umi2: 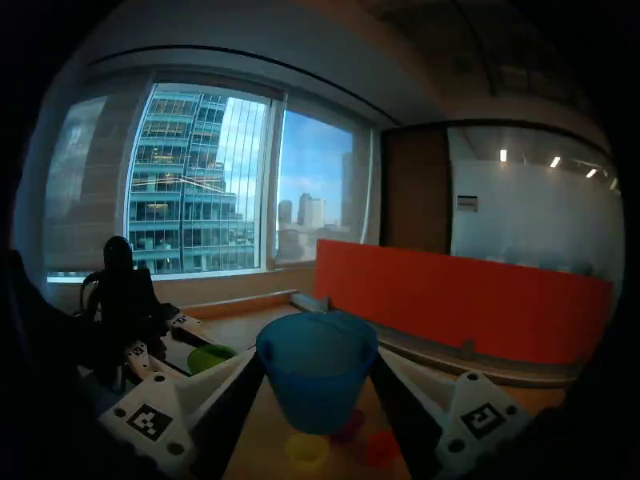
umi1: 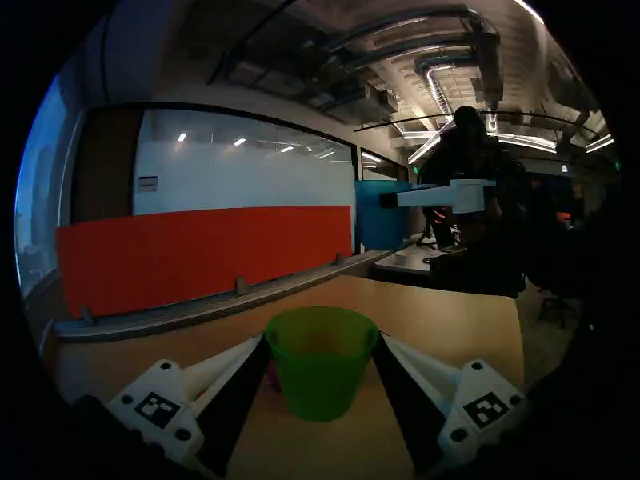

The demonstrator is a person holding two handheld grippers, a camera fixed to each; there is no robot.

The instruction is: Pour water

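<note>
My left gripper point(umi1: 320, 352) is shut on an upright translucent green cup point(umi1: 320, 372) over the wooden table point(umi1: 448, 320). Farther off in the left gripper view, the right gripper point(umi1: 416, 198) holds a blue cup point(umi1: 382, 214) upright in the air above the table's far edge. In the right gripper view, my right gripper point(umi2: 318, 360) is shut on that blue cup point(umi2: 318, 380), also upright. To its left there, the left gripper point(umi2: 180, 336) shows with the green cup point(umi2: 210, 357), held by a dark-sleeved person. I cannot tell whether either cup holds water.
Small yellow point(umi2: 307, 450), pink point(umi2: 350, 422) and red point(umi2: 381, 446) cups stand on the table under the blue cup. An orange partition point(umi1: 200, 252) runs along the table's far side. A dark figure point(umi1: 480, 216) stands behind the right gripper. Large windows point(umi2: 200, 184) lie beyond.
</note>
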